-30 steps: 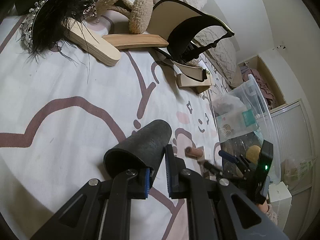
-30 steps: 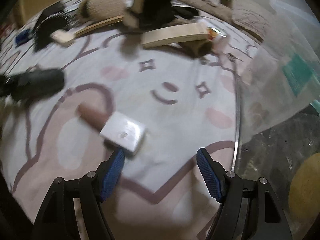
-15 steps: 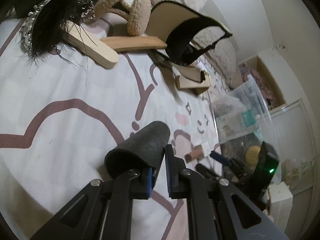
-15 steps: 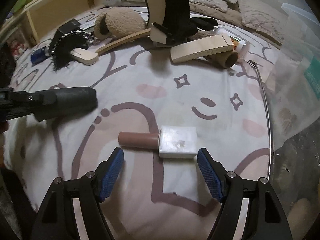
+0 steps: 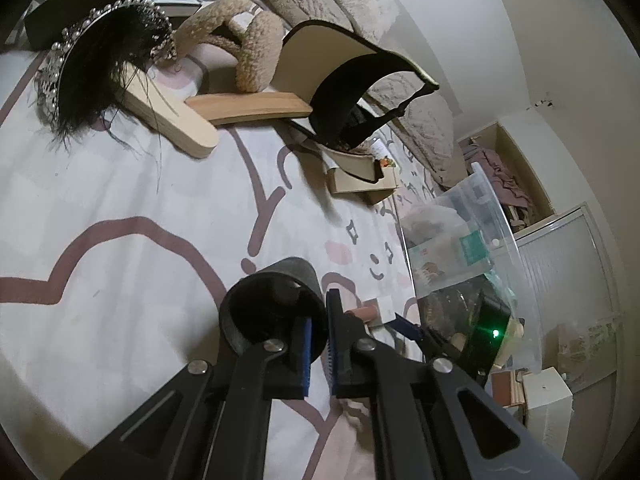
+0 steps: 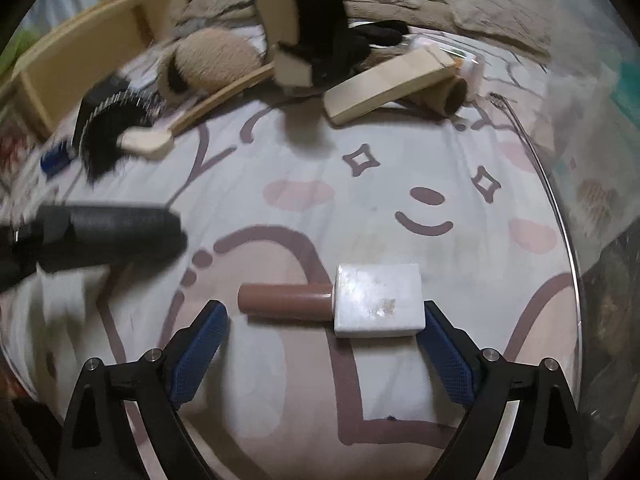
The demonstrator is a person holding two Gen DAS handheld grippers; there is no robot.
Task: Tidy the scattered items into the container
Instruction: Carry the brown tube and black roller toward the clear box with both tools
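Note:
My left gripper [image 5: 318,350] is shut on the wall of a black foam tube [image 5: 276,308] and holds it above the patterned bedsheet; the tube also shows at the left of the right wrist view [image 6: 112,236]. My right gripper [image 6: 322,344] is open, with its fingers on either side of a white block with a brown cylindrical handle [image 6: 340,300] lying on the sheet. That item shows small in the left wrist view [image 5: 370,312]. The clear plastic container [image 5: 472,248] stands at the right, with items inside.
Scattered at the far side: a black feathered headband with pearls [image 5: 92,68], wooden curved boards [image 5: 248,106], a fluffy beige slipper [image 5: 240,52], a black and cream visor [image 5: 348,84], a cardboard tube [image 6: 448,96]. A wooden shelf [image 6: 80,52] is at the back left.
My left gripper has tilted the black tube so its open end faces the camera. My right gripper has moved down and closer around the white block with the brown handle.

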